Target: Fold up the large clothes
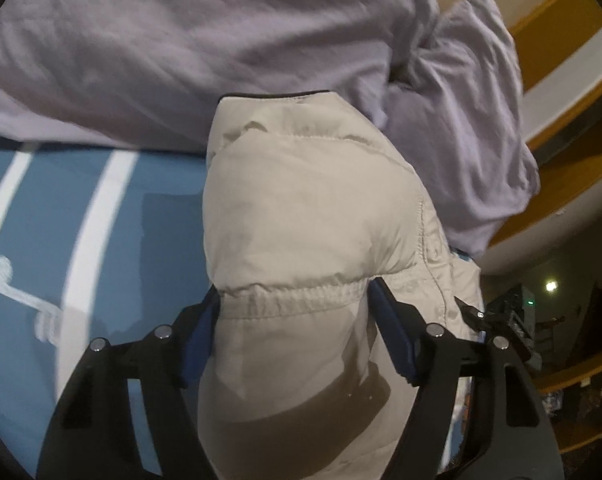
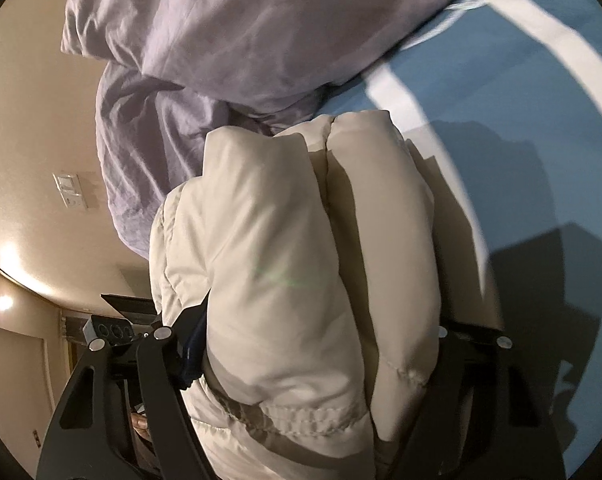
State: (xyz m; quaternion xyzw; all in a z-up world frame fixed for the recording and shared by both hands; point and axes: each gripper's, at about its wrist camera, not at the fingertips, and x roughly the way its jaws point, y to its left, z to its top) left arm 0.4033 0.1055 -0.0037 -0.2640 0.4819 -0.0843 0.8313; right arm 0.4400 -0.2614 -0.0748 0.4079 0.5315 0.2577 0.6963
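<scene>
Left gripper (image 1: 295, 312), right gripper (image 2: 321, 344); both clamped

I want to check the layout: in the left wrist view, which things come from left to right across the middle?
Blue striped bedsheet → beige puffer jacket → lilac blanket → yellow-and-white wall.

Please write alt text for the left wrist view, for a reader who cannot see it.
The left gripper is clamped on a thick fold of a cream padded jacket at its elastic hem. Behind it lies a rumpled lilac duvet on a blue sheet with white stripes.
</scene>
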